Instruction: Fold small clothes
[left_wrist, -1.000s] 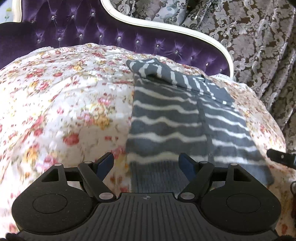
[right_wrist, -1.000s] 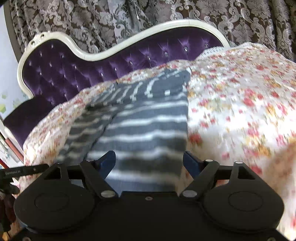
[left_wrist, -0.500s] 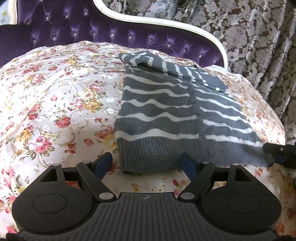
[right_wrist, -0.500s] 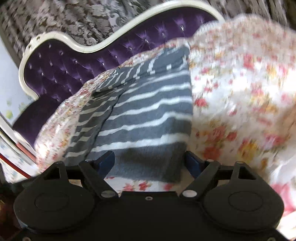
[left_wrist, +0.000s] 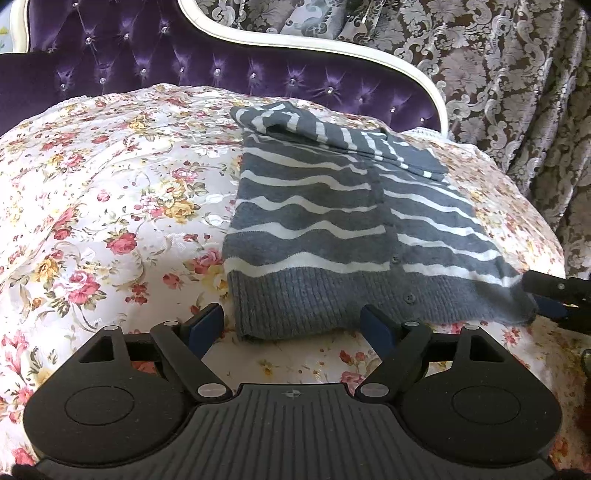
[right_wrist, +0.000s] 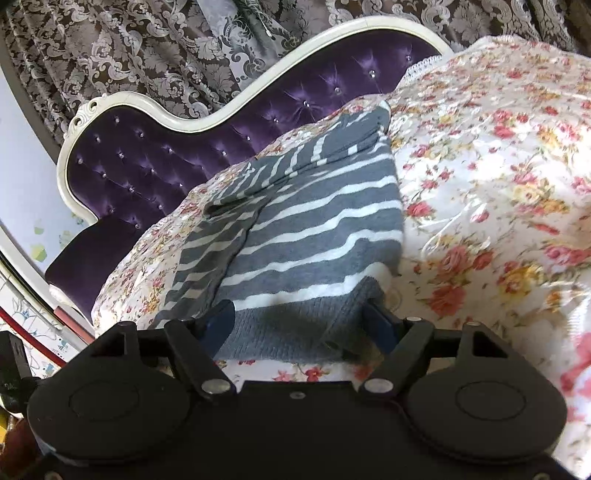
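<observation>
A small grey cardigan with white stripes (left_wrist: 332, 229) lies flat on the floral bedspread (left_wrist: 110, 206), sleeves folded across its top. My left gripper (left_wrist: 293, 325) is open, its blue pads straddling the ribbed hem's left part, just short of it. My right gripper (right_wrist: 301, 325) is open with the hem's right corner (right_wrist: 332, 314) lying between its pads; the cardigan (right_wrist: 303, 221) stretches away from it. The right gripper's fingertip (left_wrist: 554, 291) shows at the right edge of the left wrist view, at the hem's corner.
A purple tufted headboard with a white frame (left_wrist: 221, 74) stands behind the bed, and patterned curtains (left_wrist: 517, 92) hang beyond it. The bedspread falls away to the right (left_wrist: 535, 229). A wall with stickers (right_wrist: 29, 221) is at the left.
Both grippers have drawn back toward the near hem of the cardigan. The right gripper has dropped low, so the hem corner now sits between its open pads.
</observation>
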